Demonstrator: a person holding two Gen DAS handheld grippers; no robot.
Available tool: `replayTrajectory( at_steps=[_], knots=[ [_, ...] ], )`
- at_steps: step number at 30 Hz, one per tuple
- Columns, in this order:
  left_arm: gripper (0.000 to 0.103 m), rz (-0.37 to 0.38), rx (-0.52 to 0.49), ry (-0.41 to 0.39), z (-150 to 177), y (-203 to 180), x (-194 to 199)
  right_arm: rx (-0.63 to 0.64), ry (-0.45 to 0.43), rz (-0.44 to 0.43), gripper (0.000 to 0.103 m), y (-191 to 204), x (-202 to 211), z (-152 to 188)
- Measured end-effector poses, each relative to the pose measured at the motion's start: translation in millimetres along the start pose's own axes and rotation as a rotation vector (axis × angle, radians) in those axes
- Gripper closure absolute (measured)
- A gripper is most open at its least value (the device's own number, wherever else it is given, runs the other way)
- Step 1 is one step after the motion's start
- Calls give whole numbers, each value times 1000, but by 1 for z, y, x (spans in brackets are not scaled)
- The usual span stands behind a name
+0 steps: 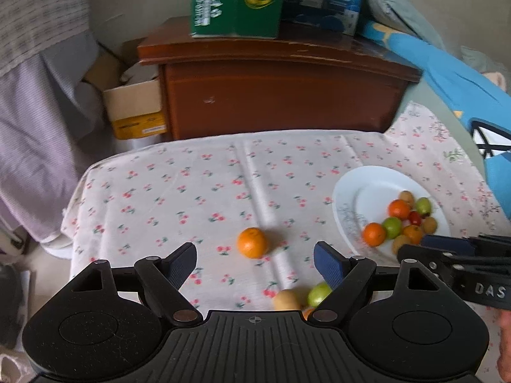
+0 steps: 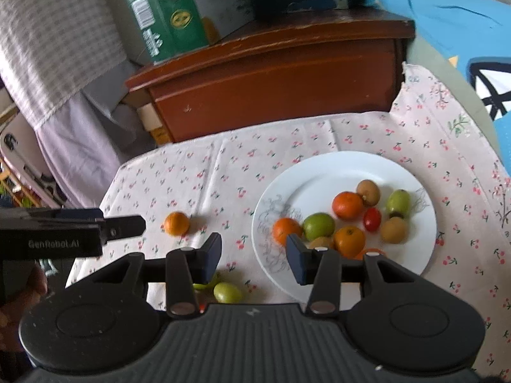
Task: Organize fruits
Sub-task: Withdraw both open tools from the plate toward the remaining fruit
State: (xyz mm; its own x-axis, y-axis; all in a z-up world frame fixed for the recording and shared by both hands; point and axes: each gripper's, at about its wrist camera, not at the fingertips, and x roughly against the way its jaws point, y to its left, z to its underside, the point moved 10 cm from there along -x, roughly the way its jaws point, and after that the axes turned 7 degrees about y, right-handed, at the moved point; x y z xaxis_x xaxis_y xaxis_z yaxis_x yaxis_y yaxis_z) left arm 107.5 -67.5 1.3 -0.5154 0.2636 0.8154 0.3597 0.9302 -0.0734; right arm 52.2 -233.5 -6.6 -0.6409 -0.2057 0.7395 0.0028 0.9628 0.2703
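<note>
A brown wooden cabinet (image 1: 281, 95) stands behind the tabletop, carrying a green carton (image 1: 236, 0); a cardboard box (image 1: 134, 105) sits beside it.

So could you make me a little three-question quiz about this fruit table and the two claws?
1. True or false: the white plate is empty.
2. Which fruit lies alone on the cloth, away from the plate?
A. a red tomato
B. the orange
C. a banana
3. Fill in: neither the left claw nor the right claw holds any ____.

Key: 1 false, it holds several fruits. 2 B. 3 fruit; both are open.
</note>
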Motion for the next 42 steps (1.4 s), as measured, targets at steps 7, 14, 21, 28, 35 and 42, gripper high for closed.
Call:
replayTrajectory(
  at_steps=[7, 14, 21, 28, 35, 42],
  knots=[
    [21, -29, 53, 29, 2, 16, -9, 59, 12, -30, 58, 12, -5, 8],
    [21, -55, 45, 50, 5, 18, -19, 54, 70, -64, 58, 16, -17, 25],
    [21, -79, 4, 57, 6, 15, -26, 77, 92, -80, 59, 23, -22, 37],
    [21, -71, 45, 86, 6, 21, -42, 82, 118, -70, 62, 24, -36, 48],
    [21, -45, 27, 84, -2, 13, -54, 65, 116, -55, 65, 21, -42, 47],
    [22, -49, 21, 82, -7, 13, -68, 35, 132, -55, 69, 19, -51, 47]
  ],
)
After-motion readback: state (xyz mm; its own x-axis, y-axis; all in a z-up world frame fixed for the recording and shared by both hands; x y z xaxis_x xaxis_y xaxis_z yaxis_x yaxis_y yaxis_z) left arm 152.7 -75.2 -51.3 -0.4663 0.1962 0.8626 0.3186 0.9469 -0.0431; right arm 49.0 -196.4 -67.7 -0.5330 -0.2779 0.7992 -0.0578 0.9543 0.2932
